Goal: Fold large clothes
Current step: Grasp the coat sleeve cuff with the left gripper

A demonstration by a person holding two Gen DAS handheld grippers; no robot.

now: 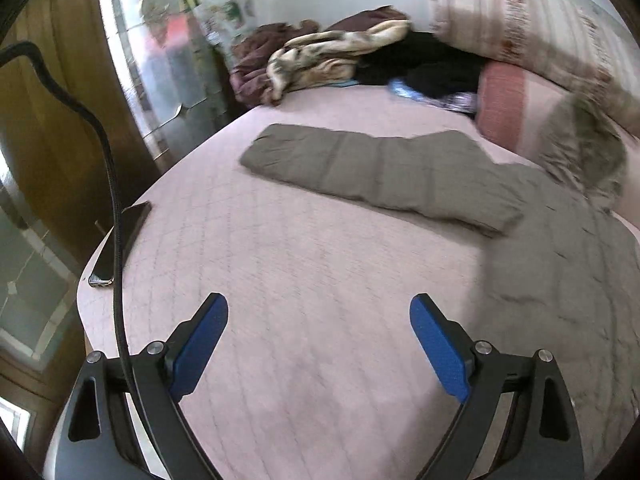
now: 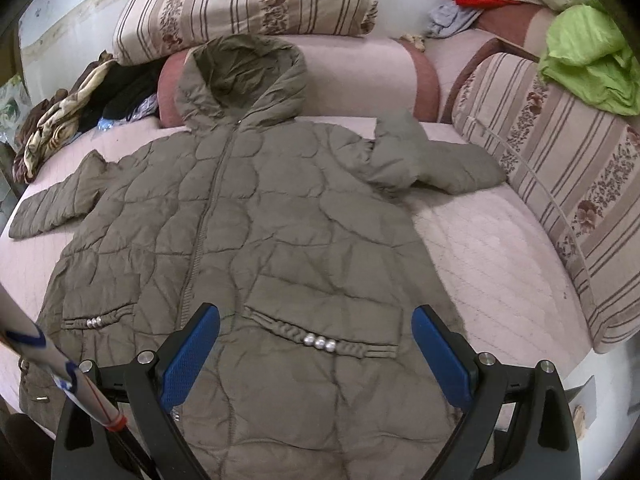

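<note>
An olive quilted hooded coat lies front up and zipped on the pink bed. Its hood rests against a pink bolster. One sleeve stretches out flat to the left; the other sleeve is bunched and folded near the shoulder. In the left wrist view the outstretched sleeve lies across the bed, with the coat body at the right. My left gripper is open and empty above bare bed. My right gripper is open and empty above the coat's lower front.
Striped floral cushions line the back and right side. A heap of clothes sits in the far corner. A green cloth lies on the right cushion. A dark phone lies at the bed's left edge. A black cable hangs at the left.
</note>
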